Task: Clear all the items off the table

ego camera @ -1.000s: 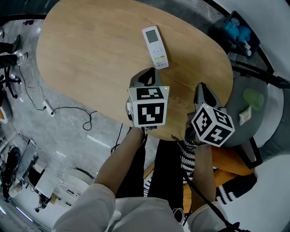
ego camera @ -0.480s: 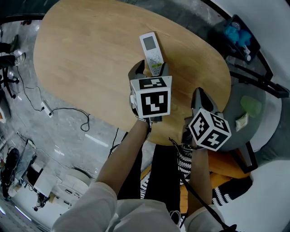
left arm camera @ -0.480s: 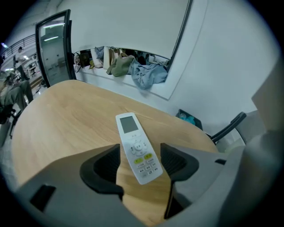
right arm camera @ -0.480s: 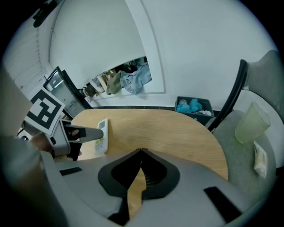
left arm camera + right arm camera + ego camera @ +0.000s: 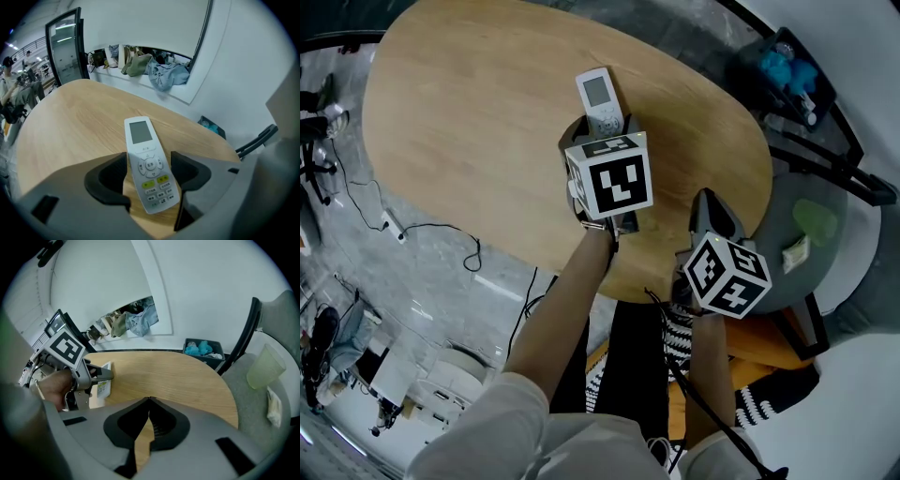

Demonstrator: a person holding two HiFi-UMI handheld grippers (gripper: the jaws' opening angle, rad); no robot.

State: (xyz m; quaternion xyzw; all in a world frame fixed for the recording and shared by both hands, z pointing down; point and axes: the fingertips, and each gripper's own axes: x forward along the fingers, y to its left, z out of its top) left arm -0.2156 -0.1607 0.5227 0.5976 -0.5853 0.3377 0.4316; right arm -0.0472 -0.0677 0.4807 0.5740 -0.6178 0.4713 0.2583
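1. Head view: our left gripper (image 5: 602, 127) straddles the white remote (image 5: 598, 98), which lies on the oval wooden table (image 5: 469, 112). Our right gripper (image 5: 706, 202) hangs near the table's edge.
2. Left gripper view: our jaws, just opened wide, flank the remote.
3. Right gripper view: our jaws meet, empty.

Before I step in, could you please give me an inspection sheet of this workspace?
Surface: oval wooden table, bare apart from one item.
Job's things: white remote, lying flat.
Clutter: nothing seen on the table.
Grippers: left gripper open, jaws just been opening, remote between them; right gripper shut, empty, over the table's near edge.
Cables: thin black cable on the floor.
Surroundings: grey chair holding a green cup; bin with blue things.
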